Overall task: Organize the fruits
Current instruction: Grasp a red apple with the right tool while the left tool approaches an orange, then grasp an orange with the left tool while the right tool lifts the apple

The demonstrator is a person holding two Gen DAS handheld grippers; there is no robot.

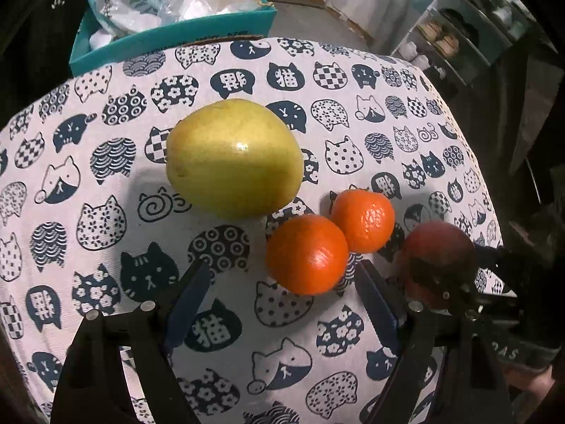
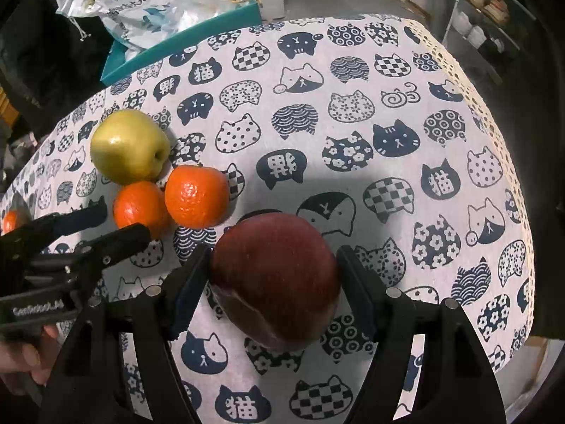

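Right gripper (image 2: 273, 265) nearest me: its pads pinch the red apple (image 2: 275, 282) from both sides, above the cat-print tablecloth (image 2: 388, 141). My left gripper (image 1: 279, 282) hangs spread wide with nothing between its fingers, just near of the two oranges (image 1: 307, 252), which touch each other. Far and left of them sits the green apple (image 1: 235, 157). A teal box (image 1: 169, 35) stands beyond the table's far edge.

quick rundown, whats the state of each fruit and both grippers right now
red apple: between the right gripper's fingers, gripped
right gripper: shut on the red apple
left gripper: open, holding nothing
near orange: on the cloth, touching the far orange
far orange: on the cloth
green apple: on the cloth, free
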